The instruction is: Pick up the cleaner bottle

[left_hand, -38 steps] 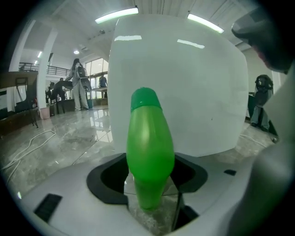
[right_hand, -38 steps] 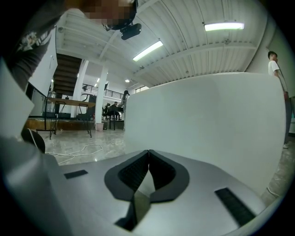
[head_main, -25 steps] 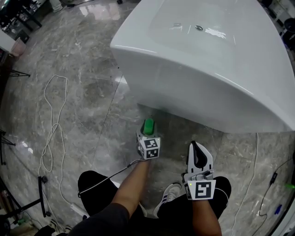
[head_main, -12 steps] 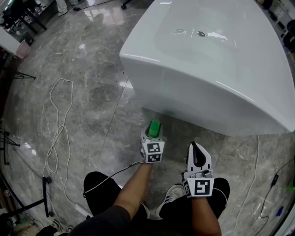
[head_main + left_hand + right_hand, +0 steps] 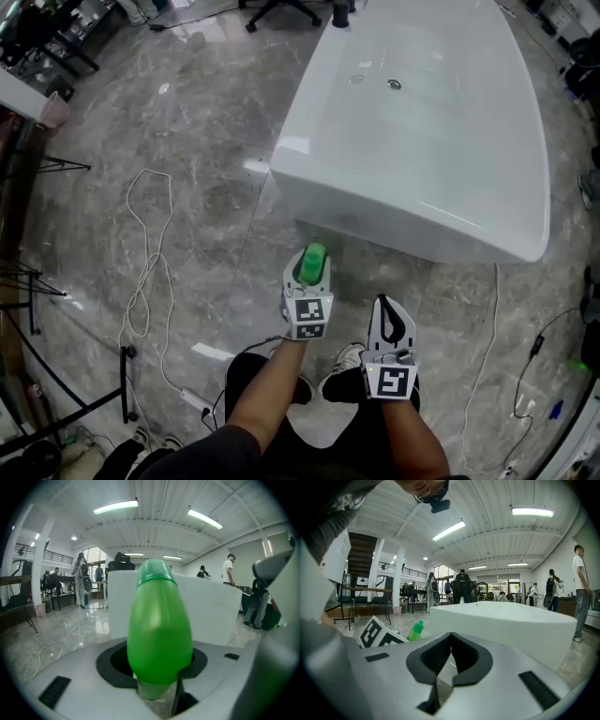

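The cleaner bottle (image 5: 313,256) is bright green with a rounded cap, and my left gripper (image 5: 309,267) is shut on it, holding it in the air above the floor in front of the tub. In the left gripper view the bottle (image 5: 159,630) fills the middle, standing upright between the two grey jaws, which clamp its lower body. My right gripper (image 5: 388,309) hangs just to the right of it at about the same height, jaws together with nothing between them (image 5: 451,641). From the right gripper view the bottle (image 5: 415,631) shows at the left beside the left gripper's marker cube (image 5: 377,634).
A large white bathtub (image 5: 375,202) stands just ahead on the grey marble floor. A white cable (image 5: 141,272) loops across the floor at the left, near black stand legs (image 5: 37,291). Several people (image 5: 82,578) stand far back in the hall.
Both grippers have risen well above the floor, the left one carrying the green bottle up with it. The head view now looks from higher, and the tub and floor appear farther off.
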`<state>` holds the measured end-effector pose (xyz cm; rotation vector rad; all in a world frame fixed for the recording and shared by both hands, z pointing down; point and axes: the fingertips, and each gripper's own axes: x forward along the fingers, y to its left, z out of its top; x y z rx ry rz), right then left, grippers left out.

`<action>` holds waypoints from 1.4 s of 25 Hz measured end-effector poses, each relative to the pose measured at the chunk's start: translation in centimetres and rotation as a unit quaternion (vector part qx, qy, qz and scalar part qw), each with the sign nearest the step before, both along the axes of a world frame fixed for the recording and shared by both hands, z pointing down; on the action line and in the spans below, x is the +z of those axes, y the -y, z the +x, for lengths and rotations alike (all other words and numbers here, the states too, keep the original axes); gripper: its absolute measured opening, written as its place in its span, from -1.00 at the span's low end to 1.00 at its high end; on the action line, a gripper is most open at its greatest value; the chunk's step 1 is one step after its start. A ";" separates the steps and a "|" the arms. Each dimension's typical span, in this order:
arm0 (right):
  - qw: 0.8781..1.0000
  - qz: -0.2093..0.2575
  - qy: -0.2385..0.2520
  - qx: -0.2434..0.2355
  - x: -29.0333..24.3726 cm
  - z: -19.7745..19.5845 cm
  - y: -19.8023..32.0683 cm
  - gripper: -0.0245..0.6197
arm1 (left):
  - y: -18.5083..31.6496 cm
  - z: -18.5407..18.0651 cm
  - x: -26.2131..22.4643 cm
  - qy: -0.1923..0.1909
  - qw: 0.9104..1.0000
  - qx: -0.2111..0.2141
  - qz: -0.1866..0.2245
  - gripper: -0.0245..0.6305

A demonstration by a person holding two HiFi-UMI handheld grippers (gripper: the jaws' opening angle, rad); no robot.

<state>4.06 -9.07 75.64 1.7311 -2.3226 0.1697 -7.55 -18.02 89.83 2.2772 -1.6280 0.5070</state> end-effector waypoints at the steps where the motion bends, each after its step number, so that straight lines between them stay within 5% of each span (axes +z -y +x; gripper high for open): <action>1: 1.000 -0.011 -0.008 0.009 -2.2 0.4 -0.2 -0.87 | -0.5 -0.2 -2.9 -0.001 1.000 0.002 0.000 -0.35; 7: 0.998 -0.041 -0.018 0.034 -16.0 3.6 -2.2 -0.87 | -3.4 -0.7 -20.7 0.000 1.000 -0.007 0.000 -0.35; 15: 0.999 -0.010 0.008 0.038 -31.3 6.9 -3.5 -0.87 | -7.1 1.2 -39.0 0.005 1.000 0.000 0.022 -0.35; 23: 0.997 0.026 0.035 0.057 -36.8 10.1 -3.1 -0.87 | -8.4 4.7 -47.9 -0.041 0.999 0.012 0.025 -0.35; 35: 0.992 0.064 0.020 0.111 -43.0 13.4 -0.3 -0.87 | -4.1 7.4 -55.3 -0.053 0.994 0.079 0.057 -0.35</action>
